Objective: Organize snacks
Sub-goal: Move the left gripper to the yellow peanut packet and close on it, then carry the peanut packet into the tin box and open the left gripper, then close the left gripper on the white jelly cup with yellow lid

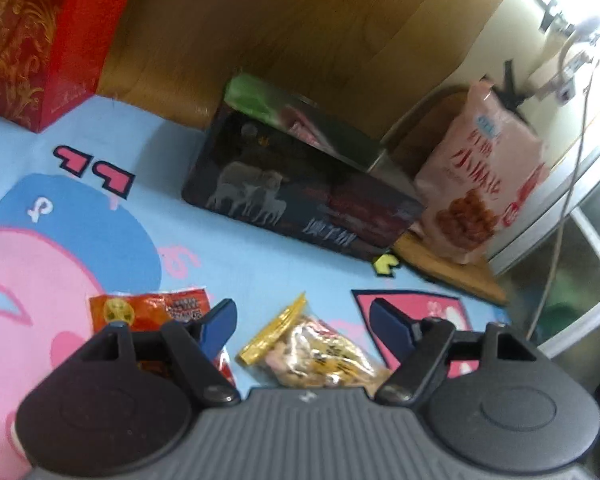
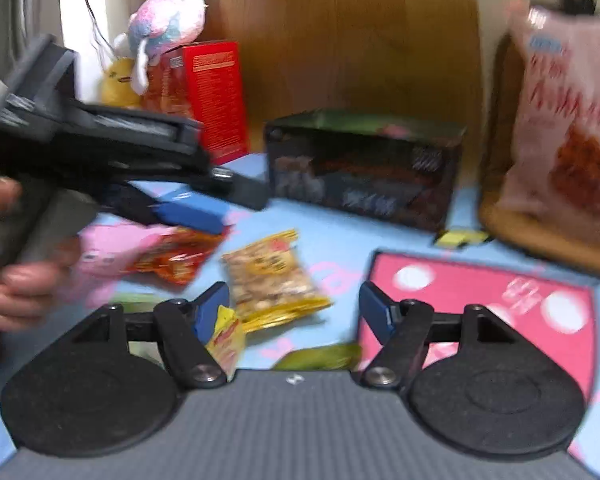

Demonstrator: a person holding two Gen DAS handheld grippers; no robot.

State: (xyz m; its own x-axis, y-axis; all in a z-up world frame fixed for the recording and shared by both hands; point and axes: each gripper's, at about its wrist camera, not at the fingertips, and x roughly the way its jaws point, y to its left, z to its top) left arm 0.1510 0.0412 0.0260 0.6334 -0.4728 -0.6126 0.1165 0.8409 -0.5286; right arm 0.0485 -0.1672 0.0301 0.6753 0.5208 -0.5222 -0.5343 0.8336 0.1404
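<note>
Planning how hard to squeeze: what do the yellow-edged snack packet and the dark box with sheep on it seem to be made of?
Yellow-edged snack packet: thin, glossy plastic film, partly clear, judging by its crinkles and highlights. Dark box: probably printed cardboard with a slight sheen, given its flat faces and crisp edges.

A light-blue cartoon sheet [image 1: 188,248] printed with a pink pig covers the surface in front of a wooden headboard [image 1: 284,28]. In the right wrist view, a pastel plush [image 2: 168,12] sits on a red box, a yellow plush [image 2: 118,82] beside it. A thin cable [image 1: 568,184] hangs by the wall.
</note>
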